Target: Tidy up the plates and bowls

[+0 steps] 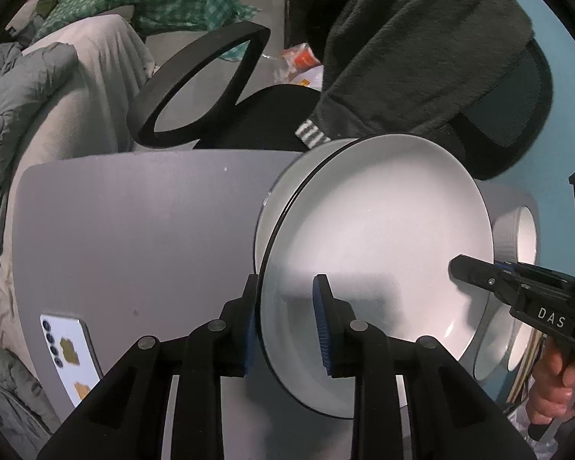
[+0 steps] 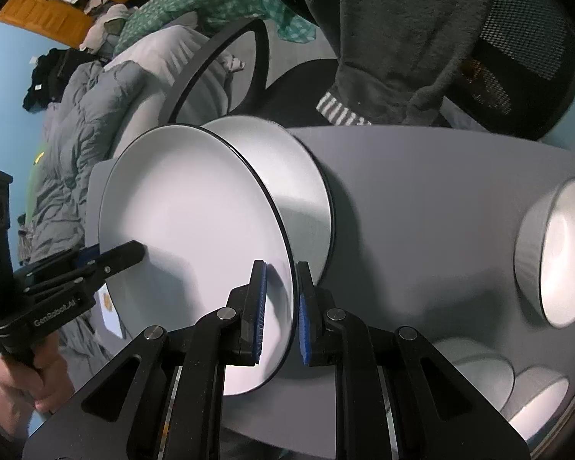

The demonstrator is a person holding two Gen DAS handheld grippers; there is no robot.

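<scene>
A white plate with a dark rim (image 1: pixel 379 253) (image 2: pixel 188 237) is held above the grey table between both grippers. My left gripper (image 1: pixel 287 322) straddles one edge of it with its jaws still a little apart; it also shows in the right wrist view (image 2: pixel 134 253). My right gripper (image 2: pixel 281 314) straddles the opposite edge with small gaps at both pads; it also shows in the left wrist view (image 1: pixel 460 268). A second white plate (image 1: pixel 287 191) (image 2: pixel 287 184) lies on the table just under the held one.
A white bowl (image 2: pixel 556 253) (image 1: pixel 517 237) sits on the grey table (image 1: pixel 134 237) to the right, with two more white bowls (image 2: pixel 479 375) nearer. A phone (image 1: pixel 69 352) lies at the table's left. A black office chair (image 1: pixel 211 84) with a dark fleece stands behind.
</scene>
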